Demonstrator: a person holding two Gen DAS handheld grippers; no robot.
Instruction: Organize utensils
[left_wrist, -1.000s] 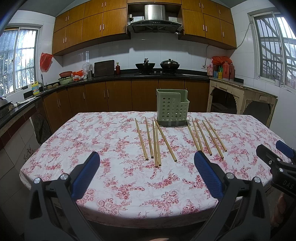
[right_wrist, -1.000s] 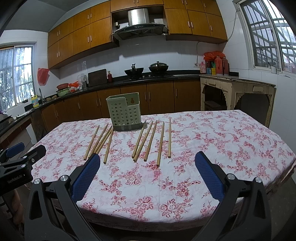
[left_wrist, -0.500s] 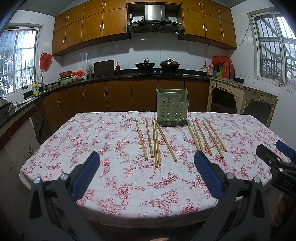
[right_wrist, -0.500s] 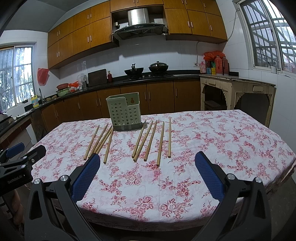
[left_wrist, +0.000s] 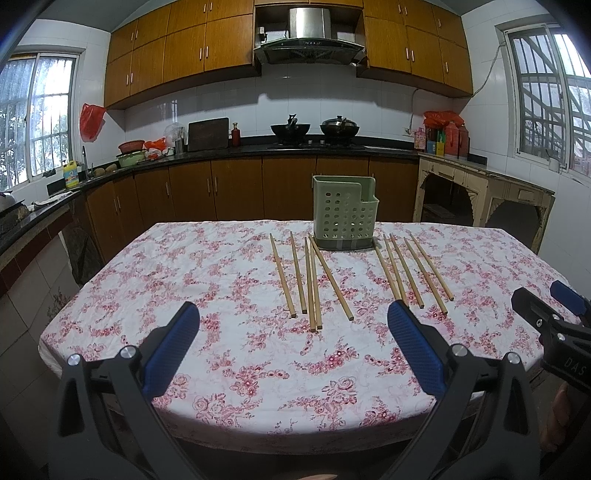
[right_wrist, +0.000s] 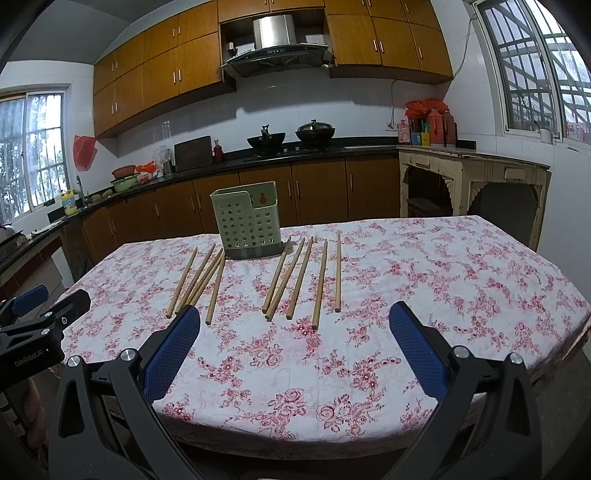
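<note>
Red-flowered white tablecloth (left_wrist: 236, 280), green caddy (left_wrist: 343, 212)

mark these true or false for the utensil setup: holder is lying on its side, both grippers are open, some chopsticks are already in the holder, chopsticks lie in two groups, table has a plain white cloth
1. The green holder lies on its side. False: it stands upright.
2. The left gripper and right gripper are both open. True.
3. Some chopsticks are already in the holder. False: none stick out of it; all seen lie on the table.
4. The chopsticks lie in a left group and a right group. True.
5. The tablecloth is plain white. False: it has a red floral print.
</note>
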